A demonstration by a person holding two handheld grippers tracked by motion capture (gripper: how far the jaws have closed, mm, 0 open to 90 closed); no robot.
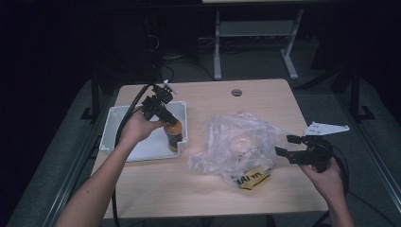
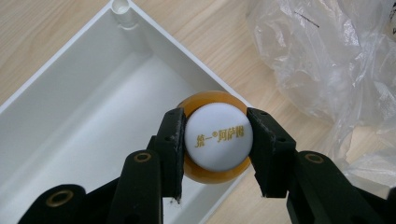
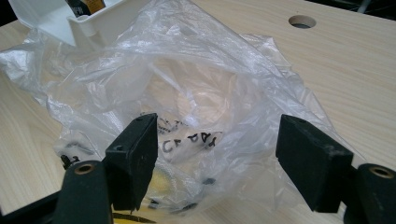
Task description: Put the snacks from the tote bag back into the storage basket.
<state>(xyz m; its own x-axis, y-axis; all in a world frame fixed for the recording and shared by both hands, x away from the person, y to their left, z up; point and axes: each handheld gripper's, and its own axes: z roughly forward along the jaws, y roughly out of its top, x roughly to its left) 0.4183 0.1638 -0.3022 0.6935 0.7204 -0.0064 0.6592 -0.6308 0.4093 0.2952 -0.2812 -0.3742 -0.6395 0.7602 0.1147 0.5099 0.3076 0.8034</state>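
Bottle in hand: our left gripper [image 2: 218, 142] has its two black jaws clamped on the white cap of a small amber-orange plastic bottle [image 2: 215, 136], seen left of centre in the high view. The bottle stands upright, its long axis vertical, and in that view its base appears to rest inside the lower right corner of the shallow white rectangular plastic tray [image 1: 124, 113]; the gripper comes down on it from above and upper left. We judge the coming move turns on this: the bottle hangs straight below the jaws, so letting go would leave it standing just inside the tray wall. At the right of the frame our right gripper [image 1: 285, 145] waits with jaws apart and holding nothing, pointing left at the crumpled clear plastic bag [image 1: 239, 144] in the middle of the pale wooden desk [image 1: 265, 94], with a yellow printed packet [image 1: 253, 177] at the bag's near edge. The left hand is far nearer the bottle.
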